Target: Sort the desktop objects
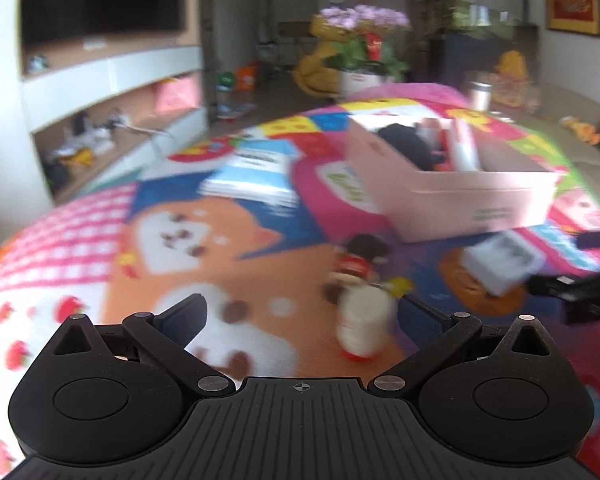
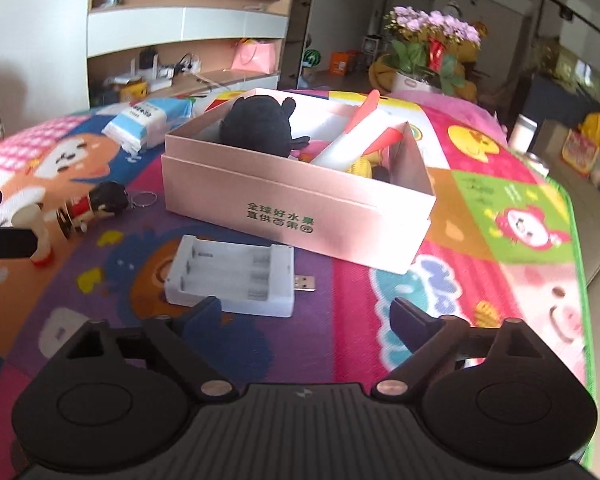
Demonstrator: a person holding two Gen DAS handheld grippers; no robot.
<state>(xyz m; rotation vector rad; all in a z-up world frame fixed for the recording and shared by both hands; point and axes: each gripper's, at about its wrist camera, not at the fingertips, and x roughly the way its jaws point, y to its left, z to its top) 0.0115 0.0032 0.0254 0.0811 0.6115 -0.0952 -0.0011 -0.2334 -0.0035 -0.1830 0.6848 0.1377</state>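
My left gripper [image 1: 302, 308] is open, low over the colourful play mat [image 1: 180, 264]. A small white bottle with a red cap [image 1: 364, 324] lies between its fingers, nearer the right one, with neither pad pressing it. A little doll keychain [image 1: 360, 256] lies just beyond the bottle. My right gripper [image 2: 306, 312] stands open with nothing between its fingers. A white battery charger [image 2: 232, 276] with a USB plug lies just ahead of its left finger. Behind it is the pink box [image 2: 300, 208], holding a black plush [image 2: 260, 124], a white tube and other items.
A blue-and-white tissue pack [image 2: 148, 120] lies left of the box. A flower pot [image 2: 432, 52] and a white cup [image 2: 524, 132] stand past the mat's far end. The mat's green edge [image 2: 580, 280] drops off at the right. Shelving fills the back left.
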